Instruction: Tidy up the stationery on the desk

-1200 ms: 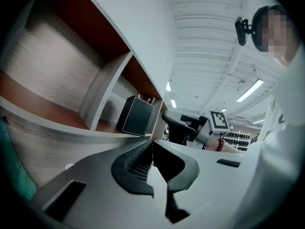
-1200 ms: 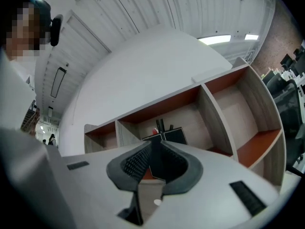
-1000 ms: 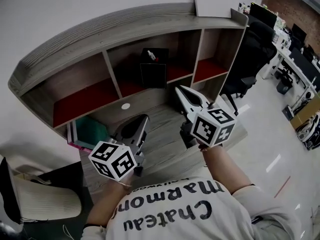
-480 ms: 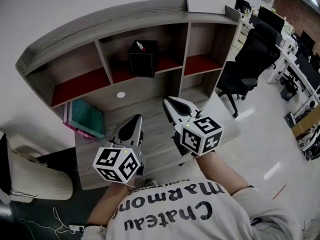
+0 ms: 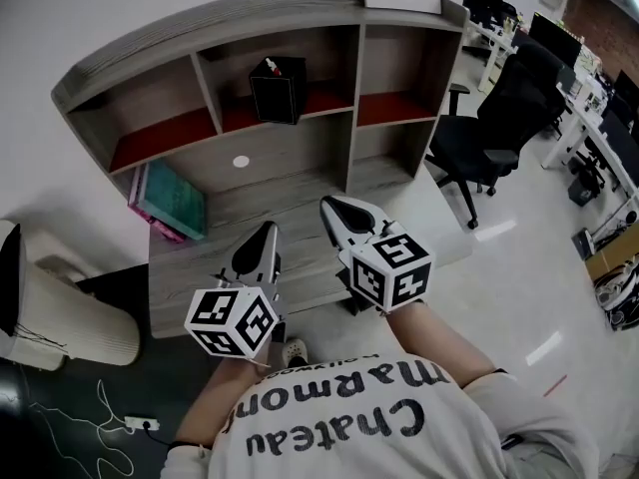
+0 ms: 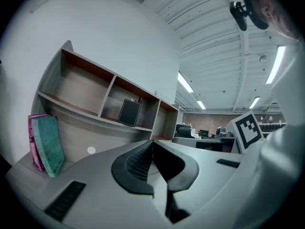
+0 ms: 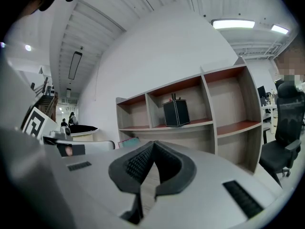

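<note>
Your left gripper [image 5: 266, 230] and right gripper [image 5: 329, 206] hover over the desk [image 5: 200, 267]. Both have their jaws pressed together with nothing between them. The black pen holder [image 5: 277, 90] stands in the middle shelf bay, contents too small to name. Teal and pink books [image 5: 170, 200] lean at the desk's left end. The shirt print reads "Chateau Marmon", with the end hidden. The books were partly hidden a second ago and now show fully.

Left gripper [image 5: 265, 231], right gripper [image 5: 330, 206], desk [image 5: 215, 255], perhaps books [image 5: 170, 200]
</note>
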